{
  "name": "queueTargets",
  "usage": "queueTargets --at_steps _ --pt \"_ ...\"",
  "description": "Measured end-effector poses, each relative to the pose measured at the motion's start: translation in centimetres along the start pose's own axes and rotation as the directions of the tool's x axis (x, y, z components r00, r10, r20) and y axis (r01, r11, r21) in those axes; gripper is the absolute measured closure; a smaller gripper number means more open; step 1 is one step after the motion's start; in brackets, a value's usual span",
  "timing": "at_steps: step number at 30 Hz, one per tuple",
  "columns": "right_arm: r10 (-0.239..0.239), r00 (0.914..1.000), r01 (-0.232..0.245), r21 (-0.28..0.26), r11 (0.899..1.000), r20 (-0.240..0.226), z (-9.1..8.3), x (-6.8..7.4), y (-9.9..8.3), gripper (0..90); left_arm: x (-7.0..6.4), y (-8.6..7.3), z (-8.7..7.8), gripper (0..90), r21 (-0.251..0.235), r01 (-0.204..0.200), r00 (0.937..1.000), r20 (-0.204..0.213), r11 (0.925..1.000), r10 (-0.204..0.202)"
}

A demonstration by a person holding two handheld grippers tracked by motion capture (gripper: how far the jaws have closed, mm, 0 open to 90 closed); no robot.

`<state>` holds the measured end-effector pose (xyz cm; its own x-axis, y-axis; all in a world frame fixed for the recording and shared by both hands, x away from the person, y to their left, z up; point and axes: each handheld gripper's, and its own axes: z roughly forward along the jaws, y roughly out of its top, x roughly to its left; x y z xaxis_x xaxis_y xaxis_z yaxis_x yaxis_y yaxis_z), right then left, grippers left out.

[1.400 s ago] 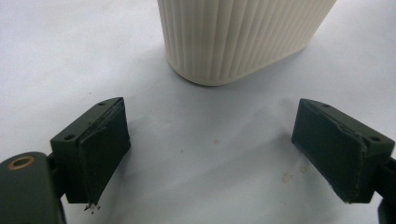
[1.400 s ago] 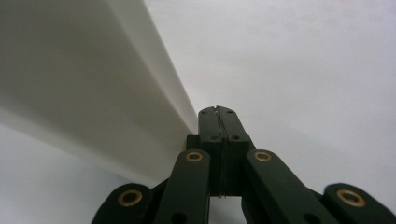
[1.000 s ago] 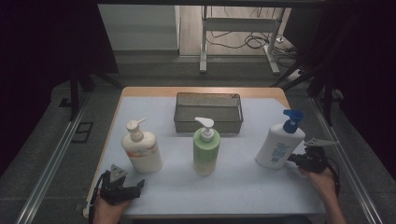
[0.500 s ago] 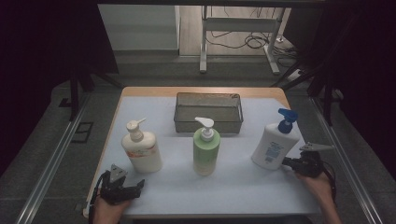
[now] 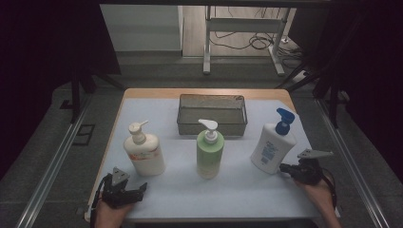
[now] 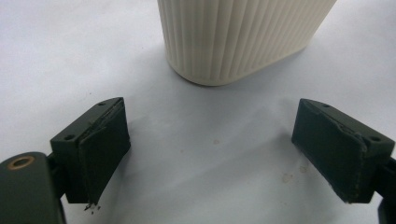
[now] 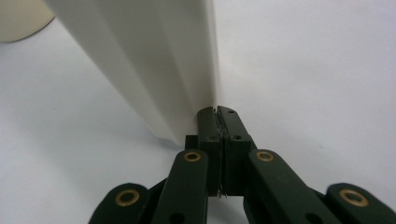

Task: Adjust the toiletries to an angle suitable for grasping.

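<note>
While the right gripper point(image 7: 218, 111), jaws pressed together, noses the base of the tilted white plastic pump bottle with the blue pump head point(image 5: 273, 145) at right of centre in the high view, that smooth, top-heavy, tippable bottle likely wants a spread grasp across its flat middle.

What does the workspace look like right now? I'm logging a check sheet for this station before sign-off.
Surface: table with a pale cover, a few small specks near the left gripper.
Job's things: blue-pump bottle tilted, pushed at its base; cream bottle and green bottle upright; wire basket behind.
Clutter: nothing seen.
Grippers: right gripper shut, tips against the blue-pump bottle; left gripper open, short of the cream bottle.
Cables: loose ones on the floor beyond.
Surroundings: dark, metal frame legs.
</note>
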<state>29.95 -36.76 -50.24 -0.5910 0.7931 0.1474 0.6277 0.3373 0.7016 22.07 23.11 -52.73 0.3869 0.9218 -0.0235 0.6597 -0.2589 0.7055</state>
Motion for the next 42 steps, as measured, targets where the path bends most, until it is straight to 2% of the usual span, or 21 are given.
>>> queueTargets --at_steps 8,10,15,20,26,33,35,36,39,42 --pt "-0.035 0.9994 0.035 0.014 0.999 -0.003 0.6 1.7 0.5 86.4 0.0 0.0 0.0 10.7 0.0 0.0 1.0 0.001 1.0 0.0" --pt "-0.051 0.9986 0.05 0.015 0.999 0.014 0.7 1.9 0.5 86.0 0.0 0.0 0.0 10.7 0.0 0.0 1.0 0.0 1.0 0.0" --pt "-0.035 0.9993 0.035 0.011 0.999 0.011 0.7 1.8 0.5 83.2 0.0 0.0 0.0 10.7 0.0 0.0 1.0 0.0 1.0 0.0" --pt "-0.031 0.9992 0.031 0.009 0.999 0.025 0.2 2.0 0.4 72.6 0.0 0.0 0.0 10.7 0.0 -0.001 1.0 0.001 1.0 0.001" --pt "-0.018 0.9994 0.017 0.016 1.0 0.029 -0.6 2.2 -0.1 54.2 0.0 0.0 0.0 10.7 -0.001 0.0 1.0 -0.001 1.0 0.0" --pt "-0.041 0.9972 0.041 0.002 0.999 0.062 -1.5 2.8 -0.2 35.7 0.0 0.0 0.0 10.7 0.0 -0.002 1.0 0.0 1.0 0.002" --pt "-0.058 0.9954 0.058 -0.004 0.998 0.076 -1.7 3.0 -0.1 34.3 0.0 0.0 0.0 10.7 0.0 0.0 1.0 0.0 1.0 0.0" --pt "-0.064 0.9951 0.064 -0.008 0.998 0.075 -1.8 3.2 -0.1 30.9 0.0 0.0 0.0 10.7 0.0 -0.001 1.0 0.0 1.0 0.001" --pt "-0.064 0.9949 0.065 -0.017 0.998 0.078 -2.0 3.4 0.1 26.2 0.0 0.0 0.0 10.7 0.0 -0.001 1.0 0.0 1.0 0.001" --pt "-0.072 0.994 0.075 -0.03 0.997 0.082 -2.1 3.7 0.2 25.0 0.0 0.0 0.0 10.7 0.0 0.0 1.0 0.0 1.0 0.0"
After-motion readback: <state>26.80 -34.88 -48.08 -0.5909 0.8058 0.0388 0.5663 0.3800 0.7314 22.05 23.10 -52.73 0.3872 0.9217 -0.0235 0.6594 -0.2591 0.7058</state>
